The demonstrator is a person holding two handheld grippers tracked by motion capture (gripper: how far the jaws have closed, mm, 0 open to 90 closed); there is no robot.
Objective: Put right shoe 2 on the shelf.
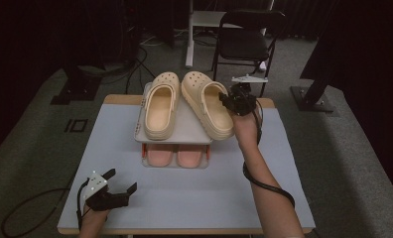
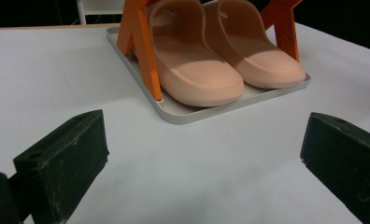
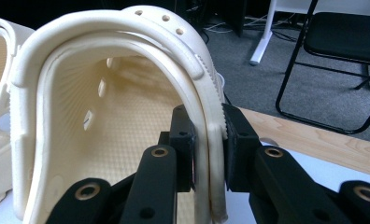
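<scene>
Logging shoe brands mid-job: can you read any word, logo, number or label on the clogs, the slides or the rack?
None can be read.
Cream foam clogs: holes and ridges, no lettering.
Pink foam slides: plain dotted texture.
Grey rack tray with orange supports: unmarked.
Grippers: nothing printed shows.

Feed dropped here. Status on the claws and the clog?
Right claw shut on right cream clog sidewall, top shelf. Left claw open, idle on table. Nothing blocking.
</scene>
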